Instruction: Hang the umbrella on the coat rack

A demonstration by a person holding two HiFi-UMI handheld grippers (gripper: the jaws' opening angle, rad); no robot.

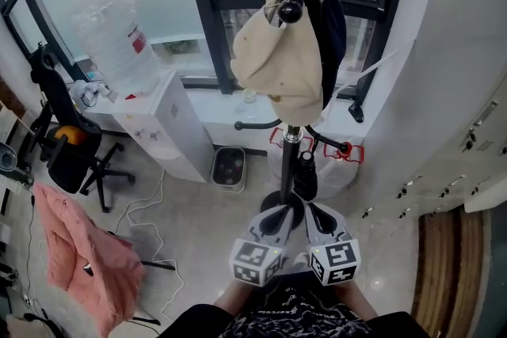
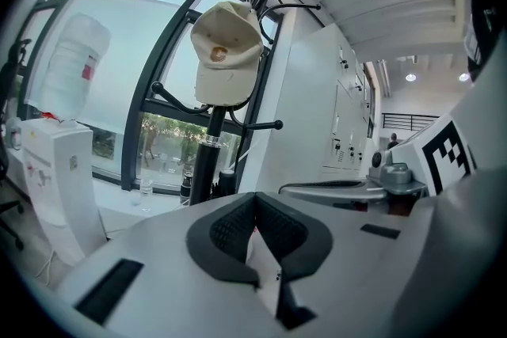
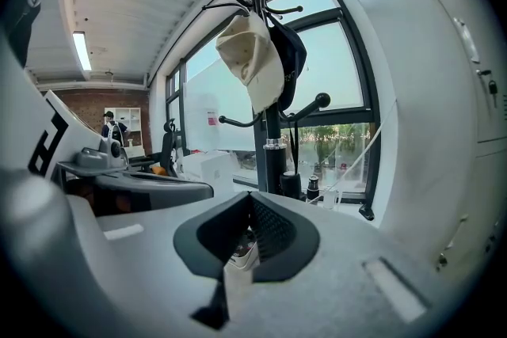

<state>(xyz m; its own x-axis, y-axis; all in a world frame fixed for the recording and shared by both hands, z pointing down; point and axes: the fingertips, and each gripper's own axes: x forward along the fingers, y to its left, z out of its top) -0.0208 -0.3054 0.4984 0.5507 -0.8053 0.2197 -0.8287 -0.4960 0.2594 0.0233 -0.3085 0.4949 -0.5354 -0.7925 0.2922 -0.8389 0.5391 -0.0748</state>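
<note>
Umbrella dead ahead of both grippers, upright beside the pole

The compact black folded umbrella seems to hang by its strap from a lower arm of the black metal coat rack, long axis vertical, just right of the pole. Your left gripper and right gripper sit side by side before it, jaws pressed together on nothing. Your right looks nearer.

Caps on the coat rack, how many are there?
2: a cream cap hung high on the coat rack, a dark cap right behind it. Others may be hidden.
</note>
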